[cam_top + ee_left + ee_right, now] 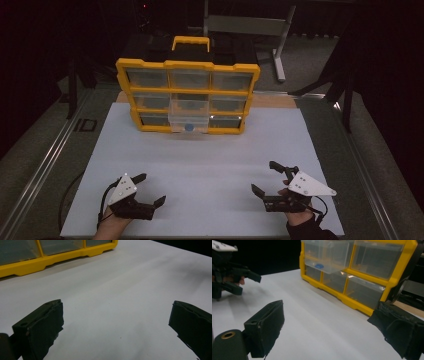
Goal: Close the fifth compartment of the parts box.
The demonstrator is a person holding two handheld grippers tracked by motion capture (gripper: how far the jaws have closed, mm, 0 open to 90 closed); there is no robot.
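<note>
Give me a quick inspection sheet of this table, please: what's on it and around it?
Surface: white board, bare in front.
Job's things: yellow drawer cabinet upright at the far edge; its middle clear drawer pulled out, a small blue thing inside.
Clutter: nothing seen.
Tongs: left tongs and right tongs both open, holding nothing, near the front edge, apart from the cabinet.
Cables: a dark cable curves off the left front corner.
Surroundings: dark room; metal rails beside the board; grey frame behind.

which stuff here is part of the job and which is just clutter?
In the job:
yellow drawer organizer
pulled-out clear drawer
blue piece inside it
left gripper, open
right gripper, open

Lying about:
metal stand behind the table
</note>
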